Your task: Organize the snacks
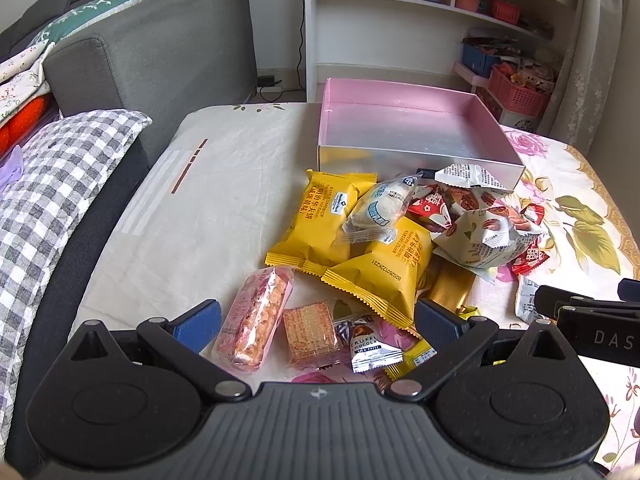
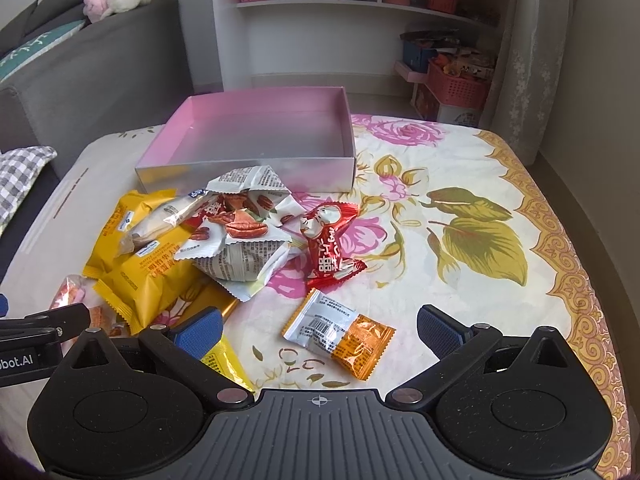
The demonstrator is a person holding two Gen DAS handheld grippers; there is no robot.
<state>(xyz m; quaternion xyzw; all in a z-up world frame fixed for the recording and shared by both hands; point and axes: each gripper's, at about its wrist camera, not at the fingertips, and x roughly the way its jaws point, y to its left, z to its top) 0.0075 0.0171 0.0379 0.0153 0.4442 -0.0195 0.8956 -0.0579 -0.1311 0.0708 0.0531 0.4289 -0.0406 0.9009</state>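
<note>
On the cloth-covered table, far left: a pink-wrapped crispy bar (image 1: 254, 322) lies just beside the left gripper's blue left fingertip (image 1: 198, 326).
Left gripper (image 1: 318, 326): jaws spread wide, gripping nothing; between the fingers lie a square wafer packet (image 1: 310, 332) and a small truffle chocolate sachet (image 1: 370, 346).
Yellow waffle packets (image 1: 324, 220): two, overlapping at the left side of the heap, a clear-wrapped white pastry (image 1: 380, 208) resting on top of them.
Pecan packets (image 2: 244, 236): white, crumpled, piled in the middle of the heap, touching the yellow ones.
Pink box (image 2: 264, 140): open and shallow, nothing seen inside, standing behind the heap with its near wall just beside the pecan packets.
Red candy wrappers (image 2: 330, 240): on the floral cloth (image 2: 472, 240) right of the pecans.
Orange-and-white packet (image 2: 340, 336): lying alone, apart from the heap, between the right claw's fingers.
Right gripper (image 2: 318, 330): fingers wide apart, touching nothing.
Background: grey sofa (image 1: 160, 48) at left, white shelves (image 2: 320, 24) behind.
</note>
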